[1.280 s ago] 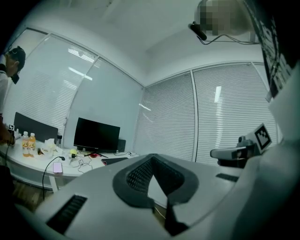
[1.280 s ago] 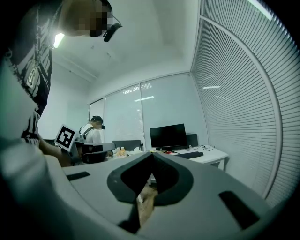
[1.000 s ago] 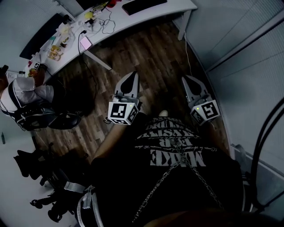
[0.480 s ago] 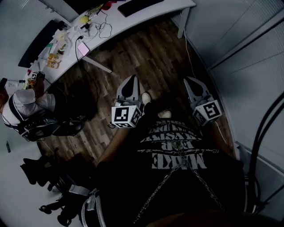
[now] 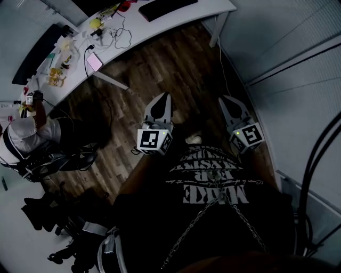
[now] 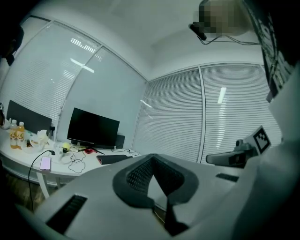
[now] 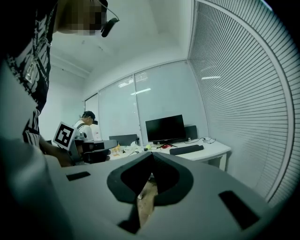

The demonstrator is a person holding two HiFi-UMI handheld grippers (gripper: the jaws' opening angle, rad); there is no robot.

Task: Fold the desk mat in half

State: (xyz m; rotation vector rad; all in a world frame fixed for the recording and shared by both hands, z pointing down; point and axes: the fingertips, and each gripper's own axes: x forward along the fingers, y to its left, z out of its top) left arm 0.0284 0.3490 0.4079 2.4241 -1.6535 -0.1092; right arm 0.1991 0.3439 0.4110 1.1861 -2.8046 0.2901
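Both tools are standing shut with nothing in them: the left tool [image 5: 161,104] and the right tool [image 5: 228,104] are showing their pads pressed together in their own views. They are pointing across the wooden floor [image 5: 176,69] toward the white desk [image 5: 213,6], well apart from it. The desk mat [image 5: 162,7], I judge, is the dark long piece lying on that desk, in front of the monitor [image 7: 164,128]. Its long side is running along the desk edge, across the line of the tools. It is lying ahead, roughly between the two lines, so neither hand is clearly nearer. The head view is cutting off its far edge, and the dim light is hiding whether it is lying flat or folded.
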